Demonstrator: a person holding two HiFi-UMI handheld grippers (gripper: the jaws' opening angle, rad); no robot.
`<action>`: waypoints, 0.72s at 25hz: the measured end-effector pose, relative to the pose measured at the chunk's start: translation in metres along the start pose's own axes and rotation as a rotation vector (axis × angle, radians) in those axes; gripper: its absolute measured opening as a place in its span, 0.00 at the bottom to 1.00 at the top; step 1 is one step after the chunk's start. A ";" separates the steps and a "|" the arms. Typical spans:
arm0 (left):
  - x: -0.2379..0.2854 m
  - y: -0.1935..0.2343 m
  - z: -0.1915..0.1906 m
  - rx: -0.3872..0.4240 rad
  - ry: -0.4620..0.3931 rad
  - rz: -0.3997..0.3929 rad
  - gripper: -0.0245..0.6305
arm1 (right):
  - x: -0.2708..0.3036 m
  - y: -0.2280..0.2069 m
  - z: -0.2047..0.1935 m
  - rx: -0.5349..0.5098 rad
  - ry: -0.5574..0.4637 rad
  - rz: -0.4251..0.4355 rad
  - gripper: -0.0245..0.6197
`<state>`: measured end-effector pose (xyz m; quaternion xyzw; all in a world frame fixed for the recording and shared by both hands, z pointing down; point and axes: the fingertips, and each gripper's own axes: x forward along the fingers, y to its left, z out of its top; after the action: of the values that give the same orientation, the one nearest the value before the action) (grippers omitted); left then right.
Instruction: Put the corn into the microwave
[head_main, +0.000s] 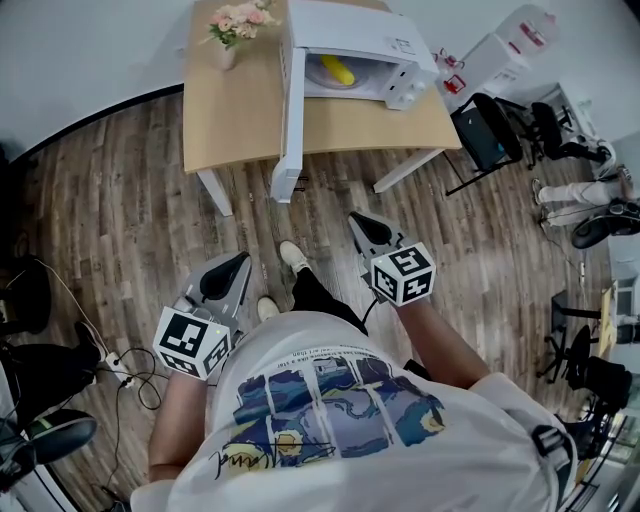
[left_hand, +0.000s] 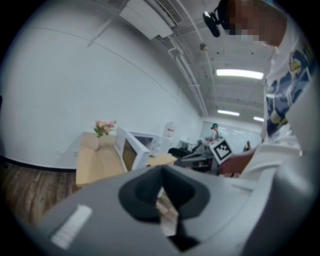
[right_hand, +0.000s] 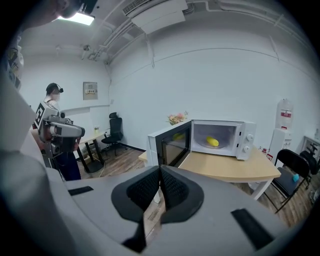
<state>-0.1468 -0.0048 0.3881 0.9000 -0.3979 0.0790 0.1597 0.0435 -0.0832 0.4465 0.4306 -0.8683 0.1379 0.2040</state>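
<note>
Head view: the left tongs (head_main: 236, 262) and the right tongs (head_main: 358, 222) are held low in front of the person's printed white shirt (head_main: 350, 420), over the wooden floor (head_main: 120, 200). Both point toward the bench (head_main: 235, 115), and both are well short of it. Beyond the right tongs the microwave (head_main: 360, 55) stands on the bench, its door (head_main: 293, 110) swung wide open toward the tongs. The corn (head_main: 338, 70) lies inside the microwave, well apart from both tongs. A vase of pink flowers (head_main: 237, 25) stands on the bench beyond the left tongs, just beside the microwave.

Left gripper view: the left tongs are closed, tip against tip, with nothing between them; a strip of floor shows through the slit beneath the pads. Ahead and a little left of the tips are the bench, the flowers and the open-doored microwave. The corn cannot be made out from here. To the right of the tips the right tongs' marker cube (left_hand: 221, 149) shows.

Right gripper view: the right tongs are closed too, ribbed pads pressed together and holding nothing. Ahead and to the right of the tips the microwave faces this way with its door open. The yellow corn rests on the plate inside. Far to the left of the tongs a second person (right_hand: 52, 125) stands, and a black chair (right_hand: 287, 175) is far to the right.
</note>
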 end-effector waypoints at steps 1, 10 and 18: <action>-0.001 0.000 -0.001 -0.001 0.000 0.001 0.05 | 0.000 0.001 0.001 0.000 -0.002 0.003 0.05; 0.001 -0.002 -0.002 -0.002 -0.001 -0.003 0.05 | -0.004 0.005 0.003 0.006 -0.007 0.018 0.05; 0.004 -0.005 -0.001 0.002 0.002 -0.013 0.05 | -0.009 0.007 0.005 0.000 -0.012 0.023 0.05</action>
<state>-0.1402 -0.0039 0.3887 0.9026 -0.3918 0.0790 0.1599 0.0417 -0.0755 0.4376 0.4214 -0.8744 0.1376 0.1973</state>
